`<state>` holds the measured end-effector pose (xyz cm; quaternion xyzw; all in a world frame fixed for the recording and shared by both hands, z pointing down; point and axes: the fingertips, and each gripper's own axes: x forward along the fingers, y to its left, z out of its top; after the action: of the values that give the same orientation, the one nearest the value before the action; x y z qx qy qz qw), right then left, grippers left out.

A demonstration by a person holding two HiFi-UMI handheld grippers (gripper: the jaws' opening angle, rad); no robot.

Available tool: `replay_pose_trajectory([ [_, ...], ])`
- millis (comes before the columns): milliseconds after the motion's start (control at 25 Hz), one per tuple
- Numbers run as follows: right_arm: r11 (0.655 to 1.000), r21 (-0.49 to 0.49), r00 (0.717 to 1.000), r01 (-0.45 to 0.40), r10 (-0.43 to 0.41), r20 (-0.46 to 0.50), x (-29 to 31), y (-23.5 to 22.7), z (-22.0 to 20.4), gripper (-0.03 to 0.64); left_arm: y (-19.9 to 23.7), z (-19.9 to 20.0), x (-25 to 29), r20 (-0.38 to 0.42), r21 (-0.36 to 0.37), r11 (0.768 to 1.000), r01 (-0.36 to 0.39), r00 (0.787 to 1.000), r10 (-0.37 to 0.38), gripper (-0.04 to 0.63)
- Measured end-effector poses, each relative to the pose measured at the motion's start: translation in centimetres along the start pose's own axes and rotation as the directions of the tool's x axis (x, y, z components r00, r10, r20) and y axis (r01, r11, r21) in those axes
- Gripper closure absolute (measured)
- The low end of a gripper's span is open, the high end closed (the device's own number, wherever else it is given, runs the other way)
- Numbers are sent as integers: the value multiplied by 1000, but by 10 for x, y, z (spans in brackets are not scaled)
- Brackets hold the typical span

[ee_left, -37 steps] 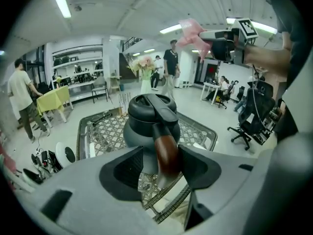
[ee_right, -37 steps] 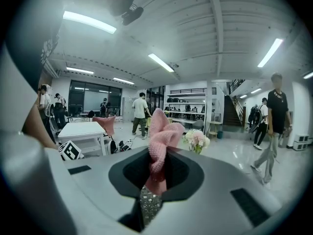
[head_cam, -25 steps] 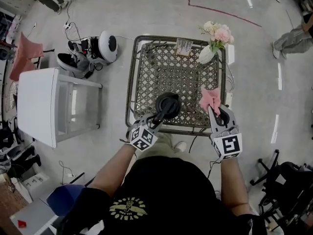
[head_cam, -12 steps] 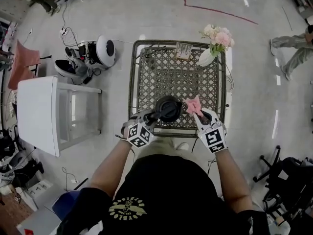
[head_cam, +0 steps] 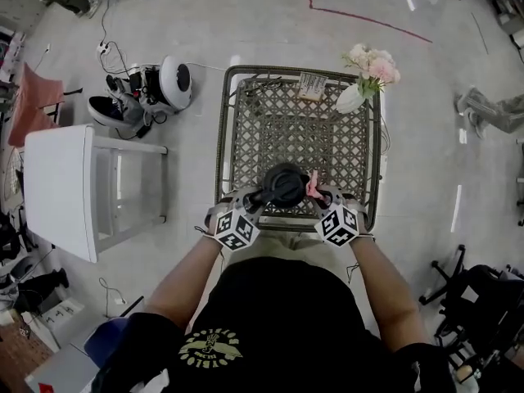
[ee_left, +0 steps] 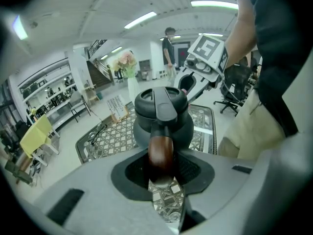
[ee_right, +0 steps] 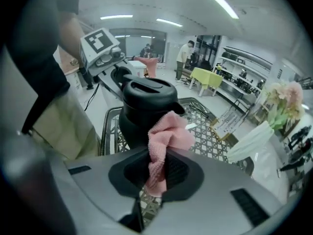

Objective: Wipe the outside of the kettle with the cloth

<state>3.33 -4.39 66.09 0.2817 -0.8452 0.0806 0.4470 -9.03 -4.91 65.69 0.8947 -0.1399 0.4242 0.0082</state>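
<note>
- The black kettle [head_cam: 284, 184] stands on the lattice-topped table [head_cam: 223, 129], near its front edge and just before the person.
- The left gripper [head_cam: 255, 198] has its jaws closed on the kettle's brown handle [ee_left: 160, 153], which sits clamped between the two dark pads in the left gripper view.
- The right gripper [head_cam: 321, 196] pinches a pink cloth [ee_right: 165, 140]. The bunched fabric fills the narrow gap between the jaws, and a loose fold rises above them.
- In the right gripper view that upper fold lies against the kettle's side, below the lid. It seems to touch the body, though the wide-angle picture makes contact hard to confirm.
- In the head view the grippers flank the kettle, the left at the handle and the right on the opposite side, with the cloth between the right jaws and the kettle.
- A white vase [head_cam: 349, 99] with pink flowers [head_cam: 372, 60] stands at the table's far right corner, well apart from the kettle.
- A white side table [head_cam: 61, 182] stands on the floor to the left.
</note>
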Motion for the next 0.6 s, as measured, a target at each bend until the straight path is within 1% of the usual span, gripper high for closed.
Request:
replay_pose_trajectory([
  [120,998,-61,1000,-24,23,-18,13,5,-4,574,1,-2,1,6,-4,1000,-9,1000,9,494],
  [400,994,-91,997,-60,56,-49,39,3,-22,575,2,-3,2,-4,-12,999,-43,999,43,494],
  [600,993,-93,996,-72,67,-61,54,4,-30,574,2,-5,1,-5,-1,998,-56,998,56,494],
])
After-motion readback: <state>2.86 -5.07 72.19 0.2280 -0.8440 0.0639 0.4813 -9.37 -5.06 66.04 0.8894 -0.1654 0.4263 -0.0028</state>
